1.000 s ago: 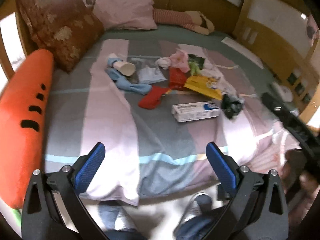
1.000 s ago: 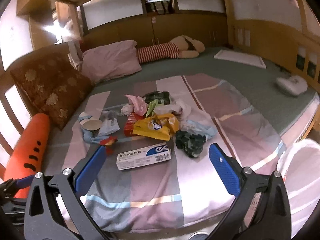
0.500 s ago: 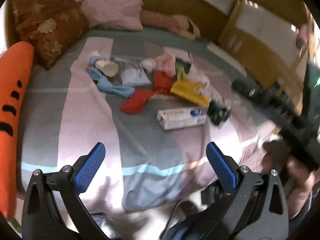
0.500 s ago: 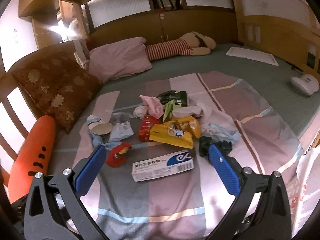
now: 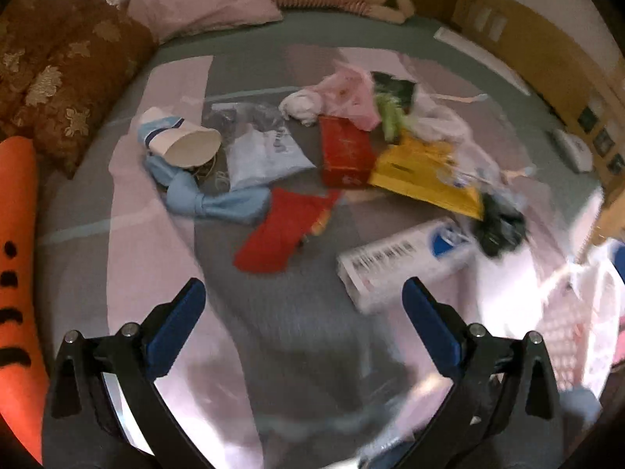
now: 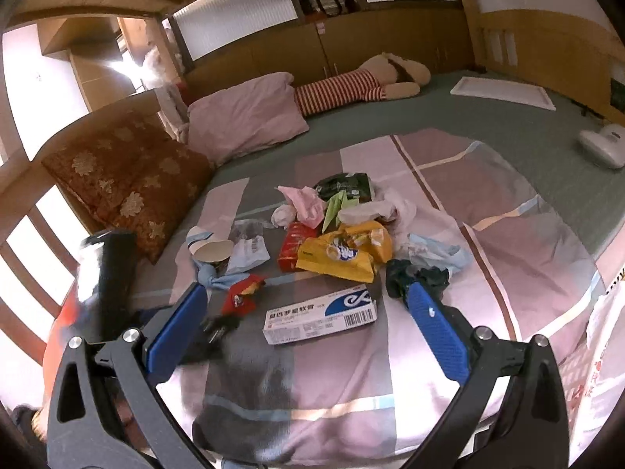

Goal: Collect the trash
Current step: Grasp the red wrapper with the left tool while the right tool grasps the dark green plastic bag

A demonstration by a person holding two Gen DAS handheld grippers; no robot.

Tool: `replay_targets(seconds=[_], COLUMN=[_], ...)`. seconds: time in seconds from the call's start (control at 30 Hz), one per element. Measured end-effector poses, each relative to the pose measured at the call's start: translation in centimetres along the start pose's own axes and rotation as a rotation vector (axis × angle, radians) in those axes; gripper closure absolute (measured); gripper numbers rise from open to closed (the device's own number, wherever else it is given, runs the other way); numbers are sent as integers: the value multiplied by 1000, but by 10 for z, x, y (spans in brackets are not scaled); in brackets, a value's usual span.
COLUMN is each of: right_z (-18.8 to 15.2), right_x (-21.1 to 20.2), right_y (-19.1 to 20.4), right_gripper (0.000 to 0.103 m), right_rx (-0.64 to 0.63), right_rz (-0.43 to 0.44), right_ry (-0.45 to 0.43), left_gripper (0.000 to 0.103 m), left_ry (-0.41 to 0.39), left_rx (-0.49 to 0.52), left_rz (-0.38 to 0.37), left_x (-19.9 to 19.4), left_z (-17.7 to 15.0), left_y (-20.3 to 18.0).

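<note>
step: reach nearest trash | both claws released: left claw point(image 5: 299, 310), right claw point(image 6: 302, 318) | advice: straddle ointment box point(image 6: 321, 315), frame centre, across its narrow side, press lightly into bed point(image 6: 508, 258)

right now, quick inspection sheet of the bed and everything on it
surface: striped blanket over a green bed, wrinkled.
job's things: white box nearest, lying flat; red wrapper to its left; yellow bag behind it; paper cup on its side; red carton; dark crumpled bag.
clutter: pink bag, tissues and light blue plastic mixed in the pile.
grippers: left gripper open, empty; right gripper open, empty, facing the white box.
cables: nothing seen.
surroundings: pink pillow, brown cushion, orange plush, striped doll.
</note>
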State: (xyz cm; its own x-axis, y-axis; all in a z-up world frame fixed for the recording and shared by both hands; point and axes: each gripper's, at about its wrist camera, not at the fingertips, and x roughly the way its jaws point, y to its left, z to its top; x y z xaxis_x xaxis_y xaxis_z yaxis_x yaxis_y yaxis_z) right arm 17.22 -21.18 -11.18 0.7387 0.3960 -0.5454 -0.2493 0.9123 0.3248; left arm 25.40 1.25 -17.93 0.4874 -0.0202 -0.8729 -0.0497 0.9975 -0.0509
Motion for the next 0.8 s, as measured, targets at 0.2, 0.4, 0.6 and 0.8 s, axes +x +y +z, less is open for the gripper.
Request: replay_targets(seconds=[0.2, 0.4, 0.6, 0.8], right_z=[-7, 12, 56, 77], right_x=[1, 20, 69, 91], right_y=[-4, 7, 33, 11], right_gripper=[4, 9, 11, 15], right_rx=[-26, -119, -257, -128], right_rz=[-2, 14, -5, 9], right_ry=[41, 85, 93, 119], left_gripper=[28, 97, 98, 10], left_ry=[97, 20, -227, -135], left_rx=[-70, -91, -177, -143], left_rz=[14, -90, -84, -148], left_x=[60, 24, -69, -45], left_z=[17, 25, 17, 19], left_y=[11, 6, 39, 57])
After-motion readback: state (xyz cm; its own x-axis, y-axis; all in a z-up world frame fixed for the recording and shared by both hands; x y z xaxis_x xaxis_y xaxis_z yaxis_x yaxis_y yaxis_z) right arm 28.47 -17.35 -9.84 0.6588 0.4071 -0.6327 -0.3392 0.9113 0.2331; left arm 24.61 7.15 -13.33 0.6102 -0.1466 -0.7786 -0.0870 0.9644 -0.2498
